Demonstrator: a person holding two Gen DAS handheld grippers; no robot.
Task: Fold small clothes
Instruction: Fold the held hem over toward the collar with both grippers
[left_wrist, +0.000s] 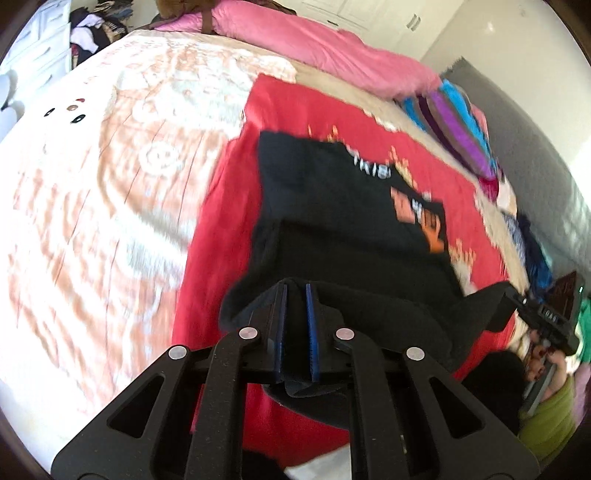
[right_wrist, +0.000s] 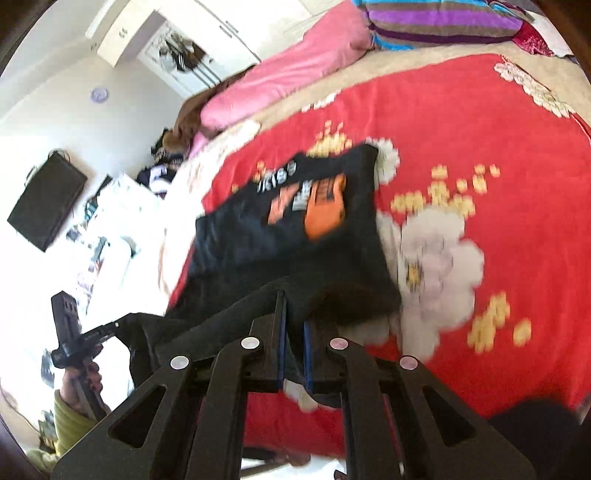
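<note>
The left gripper (left_wrist: 295, 291) is clamped narrow on the near hem of a black T-shirt (left_wrist: 343, 206), the cloth bunched between its blue pads. The right gripper (right_wrist: 293, 295) is likewise pinched shut on the same near edge, further along. In the left wrist view the right gripper shows at the far right with the shirt's corner drawn up to it; the person's hand (left_wrist: 546, 362) and green sleeve (left_wrist: 550, 417) hold it.

The shirt's near edge is raised off the bed, while its far part, with the orange print and white lettering, lies on the red blanket (left_wrist: 221, 240) with pale flowers. Beyond are a pink quilt (left_wrist: 314, 33) and a striped blanket (left_wrist: 458, 125).

The step in hand looks like the first fold: both near corners are gripped and lifted. Next, I judge, the edge must be carried forward over the print towards the far edge, both grippers kept level so the hem stays straight, then laid down before the grippers let go.
</note>
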